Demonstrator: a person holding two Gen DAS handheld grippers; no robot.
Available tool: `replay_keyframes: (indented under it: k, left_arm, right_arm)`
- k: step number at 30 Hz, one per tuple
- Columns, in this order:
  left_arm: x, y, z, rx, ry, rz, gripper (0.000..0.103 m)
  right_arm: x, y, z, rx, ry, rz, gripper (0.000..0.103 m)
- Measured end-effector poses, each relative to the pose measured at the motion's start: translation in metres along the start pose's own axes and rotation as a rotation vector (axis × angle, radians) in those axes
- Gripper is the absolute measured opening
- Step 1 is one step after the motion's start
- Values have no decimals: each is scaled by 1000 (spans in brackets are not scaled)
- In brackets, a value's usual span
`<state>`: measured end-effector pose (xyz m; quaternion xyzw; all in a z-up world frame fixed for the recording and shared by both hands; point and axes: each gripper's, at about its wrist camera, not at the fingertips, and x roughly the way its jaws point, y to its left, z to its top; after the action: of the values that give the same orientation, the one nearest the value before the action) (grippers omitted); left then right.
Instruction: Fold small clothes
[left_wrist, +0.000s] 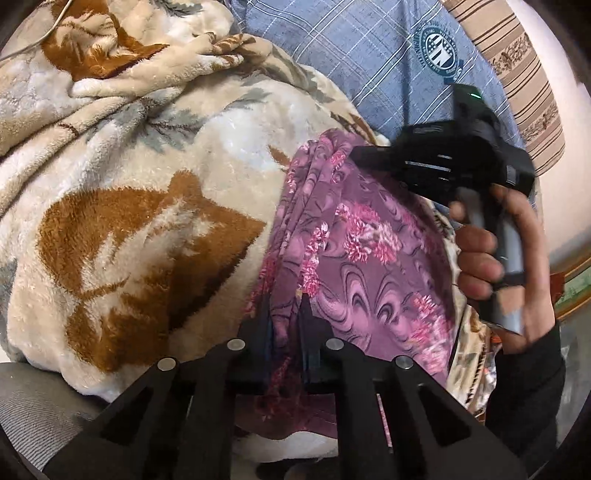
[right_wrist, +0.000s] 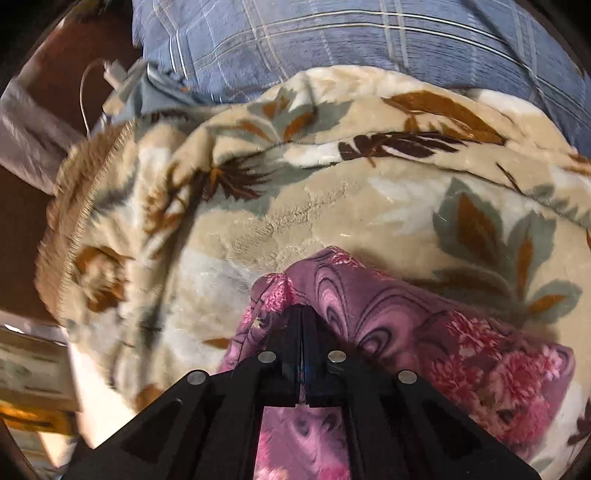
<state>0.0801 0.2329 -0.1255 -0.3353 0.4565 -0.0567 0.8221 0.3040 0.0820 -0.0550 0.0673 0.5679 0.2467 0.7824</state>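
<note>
With the left tool (left_wrist: 284, 306) and right tool (right_wrist: 302, 314) each clamped on the purple floral cloth (left_wrist: 369, 254), keep both edges level and taut above the fleece blanket (left_wrist: 147, 206) when folding.

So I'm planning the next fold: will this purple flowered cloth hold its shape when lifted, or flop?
Probably floppy: the purple flowered cloth bunches into soft pleats where the left gripper pinches it. It likely sags between grips, since it drapes from the right gripper. It looks thin, so probably light.
</note>
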Motion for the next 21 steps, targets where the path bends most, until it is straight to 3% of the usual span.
replay_keyframes:
  k: [2,3,4,5,6,7,11,13,15,21]
  left_arm:
    - [-4,0,1,-12,-14,-30,11]
    - [-9,2,2,-18,-31,-36,16]
    - [-13,3,2,-25,-47,-40,20]
    - [-18,5,2,-38,-68,-47,30]
    - [-23,8,3,-57,-91,-56,39]
    - [-25,10,4,-68,-103,-59,41]
    - [-29,2,14,-75,-81,-50,42]
    - [-33,-5,22,-57,-71,-56,44]
    - [-33,-13,35,-19,-42,-44,50]
    - [2,-8,73,12,67,-51,50]
  right_arm:
    - [-43,4,-20,-38,-93,55,18]
    - [-68,2,-38,-45,-142,97,45]
    - [-88,-5,-55,-27,-180,119,61]
    - [-106,-14,-75,-4,-213,123,78]
    - [-118,-20,-89,8,-226,123,77]
    - [-130,-29,-111,29,-239,126,77]
    - [-150,-74,-189,160,-267,132,77]
    - [-151,-90,-207,200,-273,134,77]
    - [-149,-103,-216,241,-268,136,77]
    - [-126,-119,-202,289,-251,212,77]
